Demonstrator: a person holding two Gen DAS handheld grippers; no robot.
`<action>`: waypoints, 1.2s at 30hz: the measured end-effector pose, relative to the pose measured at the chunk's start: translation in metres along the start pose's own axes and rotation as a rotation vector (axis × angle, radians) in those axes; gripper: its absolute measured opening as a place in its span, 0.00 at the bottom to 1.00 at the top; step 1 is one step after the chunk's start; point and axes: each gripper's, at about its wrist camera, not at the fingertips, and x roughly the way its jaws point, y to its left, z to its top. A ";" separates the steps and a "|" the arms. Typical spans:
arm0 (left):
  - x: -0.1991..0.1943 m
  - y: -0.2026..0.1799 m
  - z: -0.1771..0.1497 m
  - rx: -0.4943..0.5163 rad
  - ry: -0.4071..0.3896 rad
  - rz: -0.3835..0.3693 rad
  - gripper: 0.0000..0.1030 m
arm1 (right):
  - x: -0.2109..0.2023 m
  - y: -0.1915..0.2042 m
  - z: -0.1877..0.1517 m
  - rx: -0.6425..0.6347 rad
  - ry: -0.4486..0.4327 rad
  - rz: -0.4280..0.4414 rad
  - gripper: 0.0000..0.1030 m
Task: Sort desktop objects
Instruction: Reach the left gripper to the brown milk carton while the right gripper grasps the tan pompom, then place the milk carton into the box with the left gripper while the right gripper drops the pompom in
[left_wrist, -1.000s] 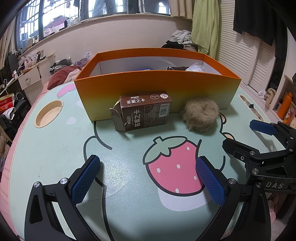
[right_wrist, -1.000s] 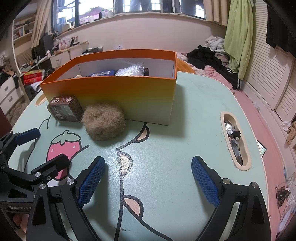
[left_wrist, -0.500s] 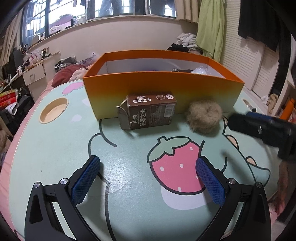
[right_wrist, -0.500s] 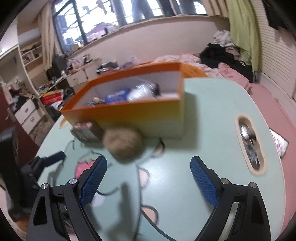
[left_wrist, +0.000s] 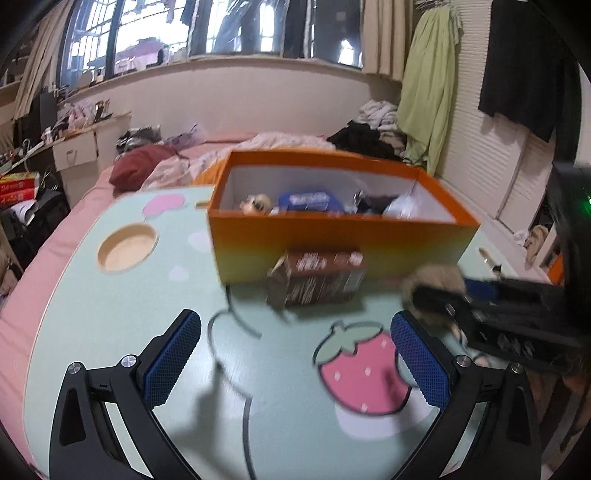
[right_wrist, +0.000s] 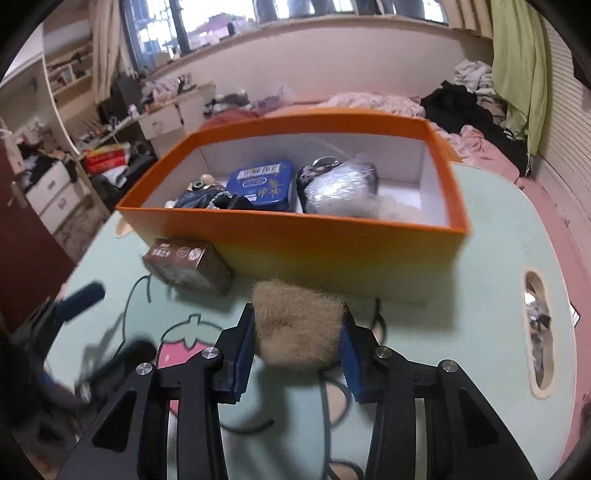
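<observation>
the fluff ball (right_wrist: 298, 325) sits on the table (right_wrist: 461, 332) just in front of the orange box (right_wrist: 332, 243), between the blue pads of the right gripper (right_wrist: 295, 345). that gripper's jaws are closing, and both pads already press into the tan fuzz from either side. in the left wrist view the same ball (left_wrist: 434, 282) shows blurred at the right, partly behind the right gripper's dark frame. beside the ball, to its left, a brown carton (right_wrist: 188, 266) lies on its side against the box's front wall. inside the box lie a blue tin (right_wrist: 260, 184), a silvery bag (right_wrist: 338, 190) and some dark items too blurred to name. the left gripper (left_wrist: 295, 363) hangs over the strawberry print (left_wrist: 360, 373) with its jaws wide apart and nothing between them. a round cup recess (left_wrist: 127, 247) sits in the table's left side.
</observation>
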 end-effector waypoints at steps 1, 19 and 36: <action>0.004 -0.001 0.003 0.007 0.007 -0.006 1.00 | -0.005 -0.003 -0.002 0.004 -0.011 0.003 0.39; 0.012 -0.004 0.017 0.036 0.017 -0.054 0.56 | -0.032 -0.005 -0.016 -0.038 -0.103 -0.145 0.39; 0.062 -0.005 0.098 -0.008 0.051 0.037 0.83 | 0.020 -0.001 0.078 -0.105 -0.066 -0.168 0.87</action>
